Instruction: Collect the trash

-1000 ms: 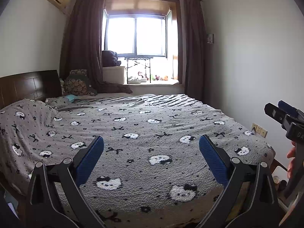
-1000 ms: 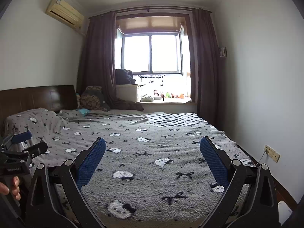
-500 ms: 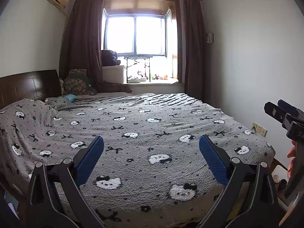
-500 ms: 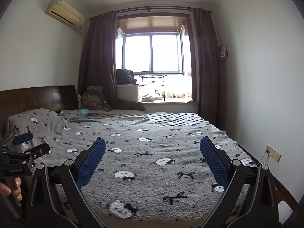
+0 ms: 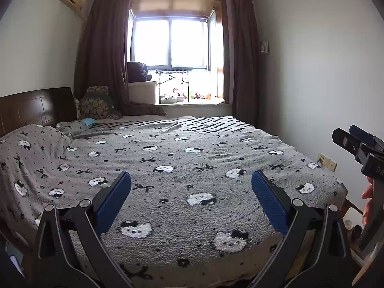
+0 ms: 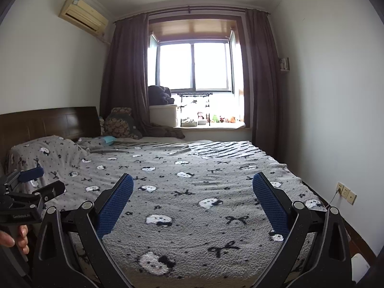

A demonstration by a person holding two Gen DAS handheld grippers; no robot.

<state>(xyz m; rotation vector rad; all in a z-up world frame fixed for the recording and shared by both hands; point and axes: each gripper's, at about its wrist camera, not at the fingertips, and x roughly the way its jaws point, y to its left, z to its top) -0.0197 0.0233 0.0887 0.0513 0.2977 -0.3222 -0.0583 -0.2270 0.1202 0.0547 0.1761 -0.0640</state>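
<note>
Hovering over the bed [image 5: 182, 158], left gripper [image 5: 191, 196] and right gripper [image 6: 192, 198] are both gaping, fingers released; no trash is showing, so handling stays unknown.

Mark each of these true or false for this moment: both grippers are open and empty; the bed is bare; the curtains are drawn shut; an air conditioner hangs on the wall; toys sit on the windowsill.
1. Both the left gripper and the right gripper are open and hold nothing. True.
2. The bed is bare. False: a grey blanket with cat faces and bows covers it.
3. The curtains are drawn shut. False: they hang at the sides of the window.
4. An air conditioner hangs on the wall. True.
5. Small toys sit on the windowsill. True.
</note>
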